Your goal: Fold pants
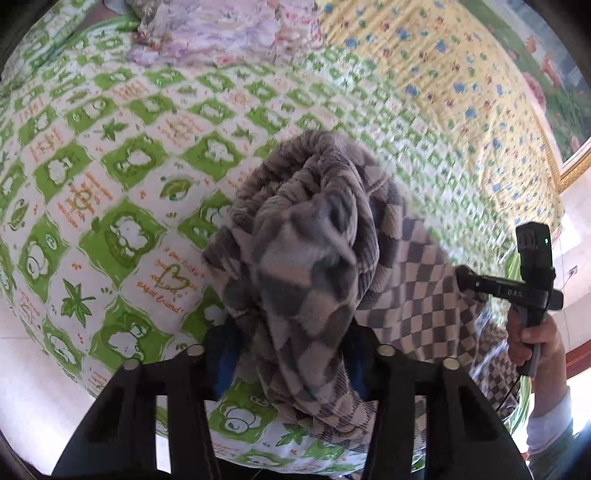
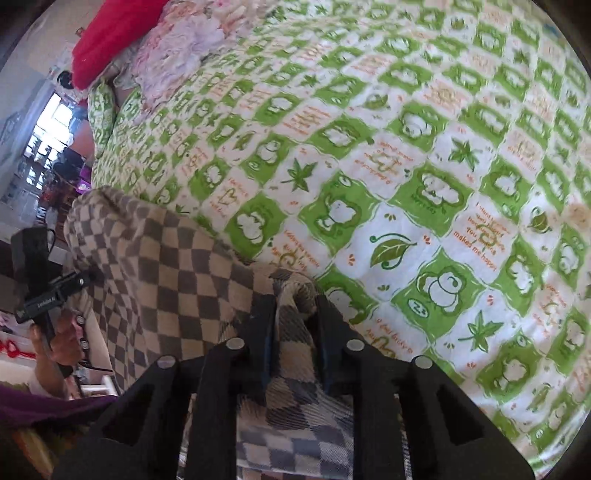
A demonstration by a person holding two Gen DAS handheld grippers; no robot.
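The pants [image 1: 310, 236] are soft cloth in a brown-and-beige check, held up above the bed. In the left wrist view a thick bunch of the ribbed waist end hangs between the fingers of my left gripper [image 1: 291, 354], which is shut on it. From there the cloth stretches right to the other hand-held gripper [image 1: 465, 275], gripped by a hand [image 1: 532, 339]. In the right wrist view my right gripper [image 2: 295, 321] is shut on a narrow fold of the pants [image 2: 166, 258]. The cloth spreads left from it towards the left gripper [image 2: 88, 277].
Below lies a bed under a green-and-white frog-print sheet [image 1: 110, 147] [image 2: 406, 147]. A yellow patterned cover [image 1: 443, 74] lies beyond it. A crumpled pink floral quilt [image 1: 221, 29] [image 2: 177, 48] and a red pillow [image 2: 110, 37] sit at the far end. Pale floor [image 1: 22, 369] shows beside the bed.
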